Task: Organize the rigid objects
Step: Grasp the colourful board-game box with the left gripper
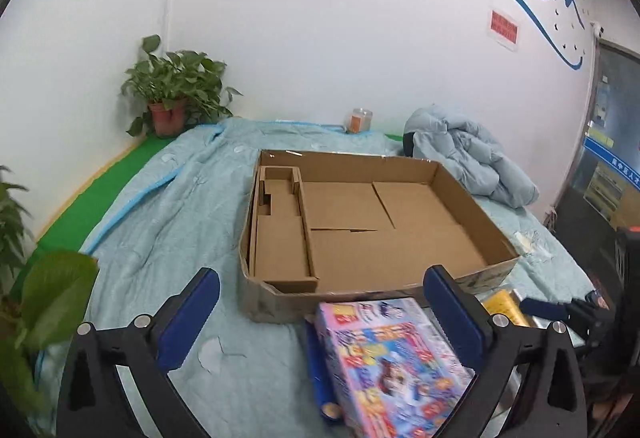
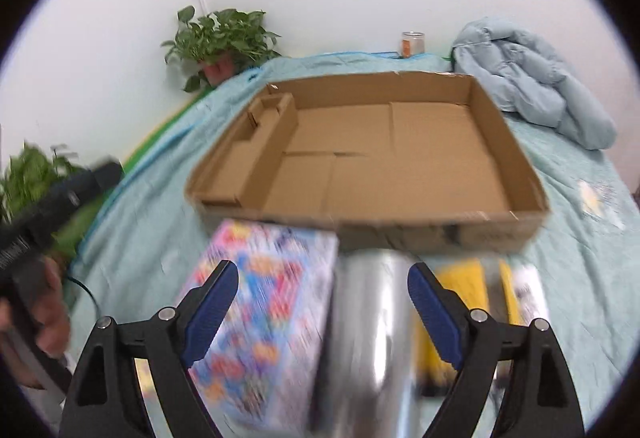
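Cardboard tray (image 1: 400, 250) lies empty on the quilted bed (image 1: 160, 222). Just before its near wall lies the colourful toy box (image 1: 392, 362). Left gripper (image 1: 320, 322) and right gripper (image 2: 322, 302) stand wide apart, holding nothing.

White wall (image 1: 320, 38) with blue lettering, potted plant (image 1: 176, 94) in the corner, pale blue quilt (image 1: 168, 206) over green surface.

Ahead of my left claw (image 1: 320, 302) I count one open cardboard tray (image 1: 472, 194), with one colourful toy box (image 1: 392, 358) just under my fingers. Beyond my right claw (image 2: 322, 290) lies one silver cylinder (image 2: 368, 318) and one yellow box (image 2: 464, 282). Far ahead: two potted plants (image 1: 176, 90), one jar (image 1: 359, 120), one bundled pale-blue jacket (image 1: 472, 154).
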`<state>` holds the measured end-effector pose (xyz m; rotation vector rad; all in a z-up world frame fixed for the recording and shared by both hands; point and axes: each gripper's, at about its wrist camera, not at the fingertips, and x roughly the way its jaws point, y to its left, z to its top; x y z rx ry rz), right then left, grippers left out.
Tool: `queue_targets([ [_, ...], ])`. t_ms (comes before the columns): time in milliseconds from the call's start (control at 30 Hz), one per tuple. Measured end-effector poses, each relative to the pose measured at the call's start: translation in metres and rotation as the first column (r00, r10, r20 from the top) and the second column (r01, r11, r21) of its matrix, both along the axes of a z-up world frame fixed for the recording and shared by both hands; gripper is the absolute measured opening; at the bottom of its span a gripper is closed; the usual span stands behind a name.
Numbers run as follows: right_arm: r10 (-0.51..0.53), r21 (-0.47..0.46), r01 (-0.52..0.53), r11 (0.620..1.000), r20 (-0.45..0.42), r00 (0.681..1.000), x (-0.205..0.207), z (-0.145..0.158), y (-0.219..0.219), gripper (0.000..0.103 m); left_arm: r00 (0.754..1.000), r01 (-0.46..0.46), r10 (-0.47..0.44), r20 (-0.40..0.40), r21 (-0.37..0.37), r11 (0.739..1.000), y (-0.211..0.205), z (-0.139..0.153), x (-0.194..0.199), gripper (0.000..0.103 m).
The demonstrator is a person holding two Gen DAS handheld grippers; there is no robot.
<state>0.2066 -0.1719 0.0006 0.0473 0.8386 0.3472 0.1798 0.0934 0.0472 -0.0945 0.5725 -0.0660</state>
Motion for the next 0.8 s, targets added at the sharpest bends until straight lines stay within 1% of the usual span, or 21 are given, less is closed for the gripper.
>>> queue_targets([
  [67,-0.001,-0.027,0.002,1.000,0.015,1.000,-0.015,0.001,-0.008,0.087,1.000,0.008,-0.008,0.008,0.007,1.000,-0.018,0.002,-0.018,0.102],
  [167,-0.046,-0.057,0.048,0.997,0.046,0.998,-0.034,0.003,-0.024,0.087,0.999,0.043,-0.043,0.011,0.023,0.999,-0.050,0.003,-0.041,0.102],
  [200,-0.052,-0.058,0.055,0.997,0.054,0.997,-0.037,0.003,-0.029,0.087,0.999,0.047,-0.047,0.001,0.032,0.998,-0.060,0.002,-0.046,0.098],
  [233,-0.060,-0.055,0.064,0.996,0.065,0.996,-0.040,0.004,-0.035,0.085,0.999,0.050,-0.049,-0.013,0.034,0.998,-0.072,0.002,-0.052,0.078],
  [267,-0.072,-0.053,0.076,0.996,0.077,0.994,-0.043,0.003,-0.040,0.071,0.998,0.059,-0.058,-0.031,0.029,0.998,-0.080,0.000,-0.054,0.058],
  [300,-0.090,-0.061,0.096,0.994,0.090,0.992,-0.045,0.003,-0.046,0.053,0.995,0.079,-0.077,-0.067,0.017,0.997,-0.087,-0.004,-0.053,0.015],
  [333,-0.116,-0.090,0.125,0.988,0.099,0.988,-0.045,0.001,-0.049,0.023,0.991,0.088,-0.086,-0.103,0.016,0.996,-0.092,-0.007,-0.050,0.003],
  [367,-0.126,-0.100,0.135,0.986,0.099,0.987,-0.046,0.000,-0.051,0.021,0.990,0.080,-0.077,-0.118,0.028,0.996,-0.100,-0.009,-0.052,0.003],
  [400,-0.119,-0.086,0.128,0.988,0.097,0.988,-0.046,-0.002,-0.055,0.021,0.990,0.079,-0.074,-0.117,0.035,0.996,-0.105,-0.010,-0.053,0.004],
  [433,-0.100,-0.058,0.106,0.993,0.095,0.990,-0.045,-0.003,-0.059,0.026,0.990,0.085,-0.080,-0.116,0.034,0.996,-0.109,-0.012,-0.054,0.013],
  [467,-0.077,-0.043,0.081,0.996,0.093,0.993,-0.044,-0.004,-0.061,0.050,0.988,0.091,-0.087,-0.126,0.028,0.995,-0.113,-0.014,-0.053,0.026],
  [500,-0.052,-0.034,0.056,0.998,0.093,0.994,-0.044,-0.005,-0.062,0.069,0.986,0.088,-0.084,-0.145,0.021,0.996,-0.115,-0.015,-0.052,0.068],
  [533,-0.024,-0.016,0.026,1.000,0.100,0.995,-0.044,-0.006,-0.062,0.095,0.987,0.071,-0.067,-0.148,0.020,0.997,-0.116,-0.017,-0.052,0.103],
  [567,-0.002,0.001,0.002,1.000,0.122,0.993,-0.045,-0.007,-0.062,0.098,0.993,0.040,-0.037,-0.115,0.019,0.999,-0.117,-0.015,-0.056,0.101],
  [600,0.013,0.004,-0.014,1.000,0.137,0.990,-0.047,-0.008,-0.062,0.098,0.995,0.027,-0.025,-0.100,0.019,0.999,-0.115,-0.016,-0.054,0.102],
  [733,0.109,0.035,-0.114,0.993,0.123,0.986,-0.045,-0.015,-0.058,0.098,0.986,0.022,-0.016,-0.168,0.033,0.999,-0.111,-0.020,-0.045,0.102],
  [800,0.147,0.048,-0.154,0.987,0.136,0.980,-0.046,-0.017,-0.057,0.099,0.980,0.025,-0.018,-0.197,0.034,0.999,-0.109,-0.023,-0.042,0.102],
])
